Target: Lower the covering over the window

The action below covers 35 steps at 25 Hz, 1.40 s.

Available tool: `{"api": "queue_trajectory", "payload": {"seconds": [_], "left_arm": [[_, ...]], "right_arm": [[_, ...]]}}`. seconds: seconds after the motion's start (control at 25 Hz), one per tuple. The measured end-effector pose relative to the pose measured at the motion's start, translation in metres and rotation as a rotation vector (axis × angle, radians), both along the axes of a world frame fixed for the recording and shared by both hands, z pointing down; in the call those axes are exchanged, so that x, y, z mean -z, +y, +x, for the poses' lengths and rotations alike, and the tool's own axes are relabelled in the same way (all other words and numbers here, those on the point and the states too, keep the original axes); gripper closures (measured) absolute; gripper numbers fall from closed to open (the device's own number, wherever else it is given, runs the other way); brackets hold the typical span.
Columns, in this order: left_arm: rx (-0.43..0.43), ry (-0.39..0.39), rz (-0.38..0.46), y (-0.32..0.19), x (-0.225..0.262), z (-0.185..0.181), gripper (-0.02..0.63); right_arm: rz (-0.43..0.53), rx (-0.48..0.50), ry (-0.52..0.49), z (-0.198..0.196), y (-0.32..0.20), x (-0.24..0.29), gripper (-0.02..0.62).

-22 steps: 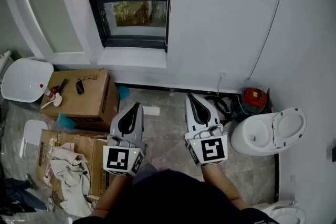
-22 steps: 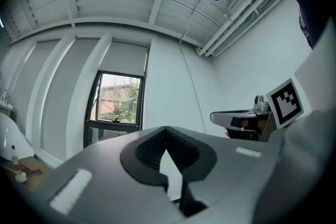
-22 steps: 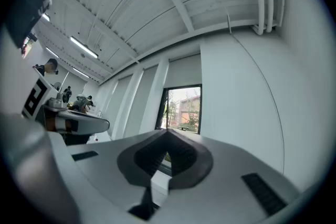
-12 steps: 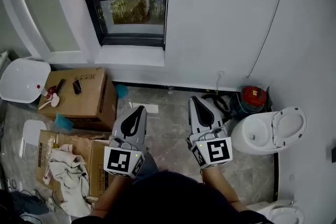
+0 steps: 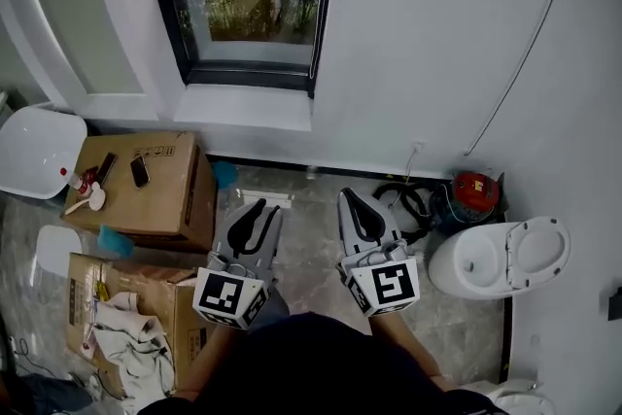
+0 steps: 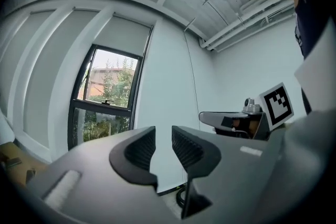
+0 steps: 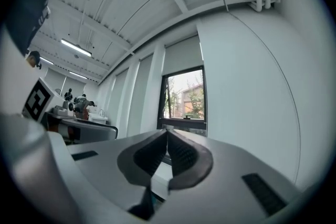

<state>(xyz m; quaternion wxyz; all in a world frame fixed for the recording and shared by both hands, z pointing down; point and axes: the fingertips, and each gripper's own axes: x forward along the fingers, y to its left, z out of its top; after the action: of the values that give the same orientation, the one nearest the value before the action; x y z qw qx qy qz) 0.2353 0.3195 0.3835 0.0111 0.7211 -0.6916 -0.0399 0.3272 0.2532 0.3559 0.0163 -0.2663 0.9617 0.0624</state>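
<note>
The black-framed window [image 5: 248,10] is set in the white wall ahead, with its sill [image 5: 245,107] below. In the left gripper view a pale roller shade [image 6: 127,34] covers only the window's top part, and the glass [image 6: 107,93] below is bare. The right gripper view shows the same shade [image 7: 183,55] above the pane [image 7: 185,95]. A thin cord [image 5: 530,39] hangs down the wall to the right. My left gripper [image 5: 255,209] is held low over the floor, open, with nothing between its jaws. Beside it my right gripper [image 5: 349,198] is shut and empty.
A cardboard box [image 5: 146,185] with small items on top stands at the left, with another box [image 5: 126,306] holding rags nearer me. A white toilet [image 5: 501,258], a red device [image 5: 476,191] and coiled black cable [image 5: 408,201] sit at the right wall. A white basin [image 5: 34,151] lies far left.
The left gripper's jaws have parted; earlier they looked closed. Both grippers have shifted slightly, and the view has tilted a little toward the window.
</note>
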Motion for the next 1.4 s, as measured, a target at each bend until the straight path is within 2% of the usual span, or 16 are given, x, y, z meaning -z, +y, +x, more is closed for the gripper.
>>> {"api": "queue_trajectory", "payload": {"seconds": [0.12, 0.32, 0.48, 0.64, 0.84, 1.2, 1.4], "left_arm": [[-0.009, -0.012, 0.031, -0.032, 0.011, -0.047, 0.523], [-0.074, -0.036, 0.033, -0.082, 0.019, -0.113, 0.523], [-0.090, -0.026, 0.035, -0.110, 0.019, -0.170, 0.523], [-0.129, -0.020, 0.033, -0.137, 0.014, -0.213, 0.517], [-0.157, 0.020, 0.028, -0.159, 0.009, -0.247, 0.515], [-0.188, 0.068, 0.028, -0.206, 0.000, -0.279, 0.515], [-0.222, 0.071, 0.050, -0.256, 0.003, -0.306, 0.515]], "right_arm": [[0.036, -0.004, 0.001, -0.042, -0.028, 0.012, 0.583], [0.008, -0.042, -0.011, -0.113, -0.076, 0.013, 0.583], [0.013, -0.053, -0.022, -0.170, -0.105, 0.013, 0.583], [0.013, -0.093, -0.017, -0.205, -0.127, 0.006, 0.583], [-0.044, -0.141, 0.035, -0.230, -0.145, -0.007, 0.583], [-0.006, -0.126, 0.070, -0.271, -0.190, -0.009, 0.583], [0.045, -0.089, 0.080, -0.313, -0.239, -0.007, 0.583]]}}
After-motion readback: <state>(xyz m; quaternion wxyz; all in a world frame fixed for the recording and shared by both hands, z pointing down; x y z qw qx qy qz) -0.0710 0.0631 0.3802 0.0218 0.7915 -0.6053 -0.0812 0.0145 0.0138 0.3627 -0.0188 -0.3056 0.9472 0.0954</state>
